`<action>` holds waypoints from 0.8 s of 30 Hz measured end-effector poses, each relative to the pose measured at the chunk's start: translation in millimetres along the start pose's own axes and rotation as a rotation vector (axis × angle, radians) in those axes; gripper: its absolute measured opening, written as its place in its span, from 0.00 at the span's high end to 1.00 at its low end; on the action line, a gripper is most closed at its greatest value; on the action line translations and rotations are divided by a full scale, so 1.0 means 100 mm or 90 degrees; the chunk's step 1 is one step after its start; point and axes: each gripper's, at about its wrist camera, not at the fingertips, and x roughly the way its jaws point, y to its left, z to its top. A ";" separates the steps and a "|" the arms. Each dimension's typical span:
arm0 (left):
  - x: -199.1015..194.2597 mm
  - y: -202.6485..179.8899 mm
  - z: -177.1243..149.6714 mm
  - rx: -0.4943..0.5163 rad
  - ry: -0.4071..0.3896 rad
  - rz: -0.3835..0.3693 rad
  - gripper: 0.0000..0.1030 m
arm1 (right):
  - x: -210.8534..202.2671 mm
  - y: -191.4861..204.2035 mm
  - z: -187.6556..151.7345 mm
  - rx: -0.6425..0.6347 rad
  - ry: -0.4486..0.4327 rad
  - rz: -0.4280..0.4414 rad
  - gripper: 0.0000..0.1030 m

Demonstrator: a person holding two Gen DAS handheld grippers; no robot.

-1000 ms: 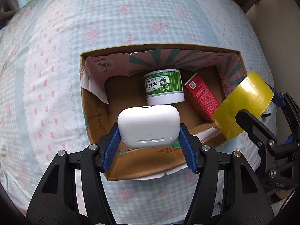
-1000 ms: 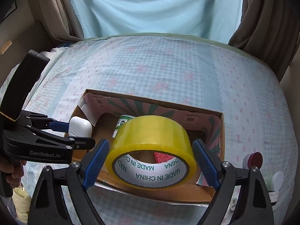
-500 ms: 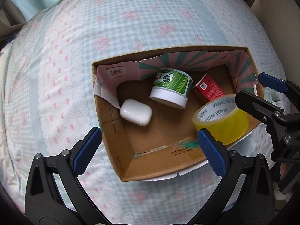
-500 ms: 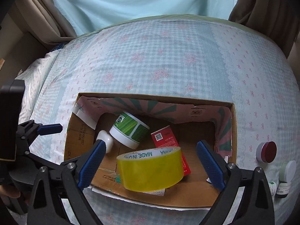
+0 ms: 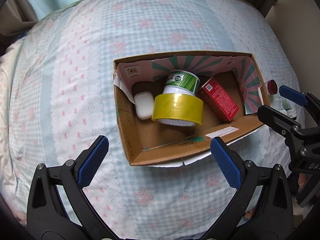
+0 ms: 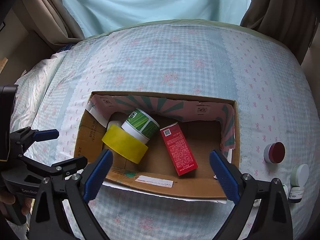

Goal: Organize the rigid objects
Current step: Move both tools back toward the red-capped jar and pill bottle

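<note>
Cardboard box (image 5: 200, 146) is seen lying open on a bed covered in a blue-and-pink checked sheet (image 5: 80, 60). Four things are held inside it: a white earbud case (image 5: 143, 107) at the left, a yellow tape roll (image 5: 177, 108) tilted against a green-and-white jar (image 5: 183, 82), and a red carton (image 5: 220, 101) lying flat to the right. The tape roll is touching both the case and the jar.

Both tongs are held above the near edge of the box. The left gripper (image 5: 159, 164) is spread wide with nothing between its blue pads, and the right gripper (image 6: 160, 175) is likewise spread wide and empty.

Outside the box, on the sheet to its right, a red-lidded jar (image 6: 274, 152) and a white-lidded jar (image 6: 300, 175) are seen, with small bottles (image 6: 296, 194) near them.

The step in hand is judged to be the pause between placements, with four things boxed and several left. The next move is likely to call for the right gripper to be brought over the red-lidded jar and closed across its lid.
</note>
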 end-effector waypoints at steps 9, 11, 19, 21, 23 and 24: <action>-0.81 -0.06 -0.33 -0.017 -0.080 0.005 0.02 | -0.77 0.21 -0.18 -0.016 -0.065 -0.006 0.06; -0.98 -0.10 -0.42 -0.015 -0.099 0.005 0.02 | -0.94 0.24 -0.23 -0.008 -0.070 -0.002 0.06; -1.46 -0.37 -0.74 -0.010 -0.145 0.000 0.02 | -1.55 0.23 -0.52 0.001 -0.102 -0.028 0.00; -1.51 -0.49 -0.81 -0.005 -0.151 -0.001 0.02 | -1.68 0.14 -0.59 0.009 -0.111 -0.035 0.00; -1.55 -0.64 -0.84 -0.001 -0.154 -0.007 0.02 | -1.79 0.01 -0.69 0.021 -0.119 -0.041 0.00; -1.57 -0.74 -0.86 0.003 -0.155 -0.010 0.02 | -1.85 -0.07 -0.75 0.029 -0.122 -0.045 0.00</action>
